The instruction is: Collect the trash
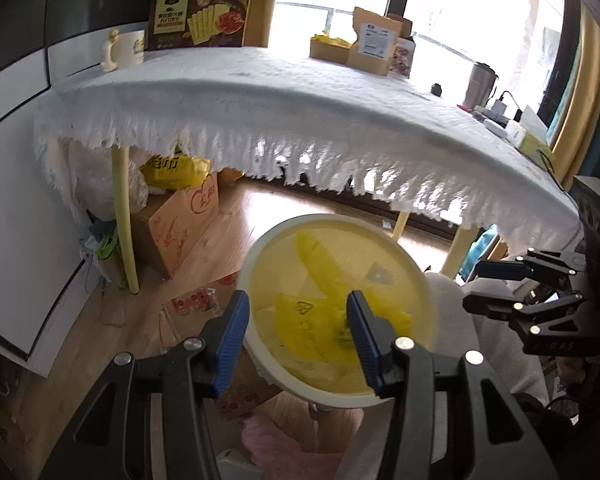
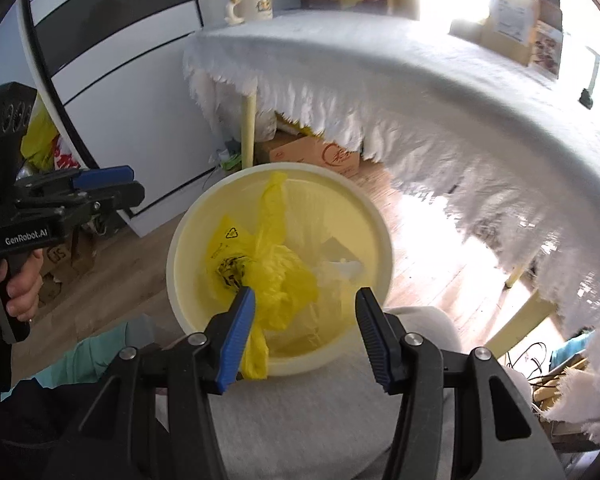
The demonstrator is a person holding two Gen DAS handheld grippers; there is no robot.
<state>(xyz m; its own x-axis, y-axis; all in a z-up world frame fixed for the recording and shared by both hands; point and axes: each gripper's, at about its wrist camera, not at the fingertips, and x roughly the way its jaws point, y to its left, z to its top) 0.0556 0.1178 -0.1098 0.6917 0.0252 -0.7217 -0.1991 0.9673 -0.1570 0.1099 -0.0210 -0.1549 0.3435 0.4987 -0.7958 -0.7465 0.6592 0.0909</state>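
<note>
**Yellow bag lies in the bin, both tools loose**

Below the desk (image 1: 260,92) edge, with its white fringed cloth (image 2: 440,120), a round cream bin (image 2: 180,248) sits by the person's grey-clad knees. Inside it lies a crumpled yellow plastic bag (image 2: 276,276), one tail draped over the near rim. The right tool (image 2: 306,336) hovers over the bin, released, its blue pads spread and pressing nothing; the bag's tail runs just beside the left-hand pad. The left tool (image 1: 298,340) is also released and holds nothing, its pads apart above the bin in its own view. A hand (image 2: 16,280) grips its handle. Under the desk stand a cardboard box (image 1: 180,224) and another yellow bag (image 1: 172,168).
</note>
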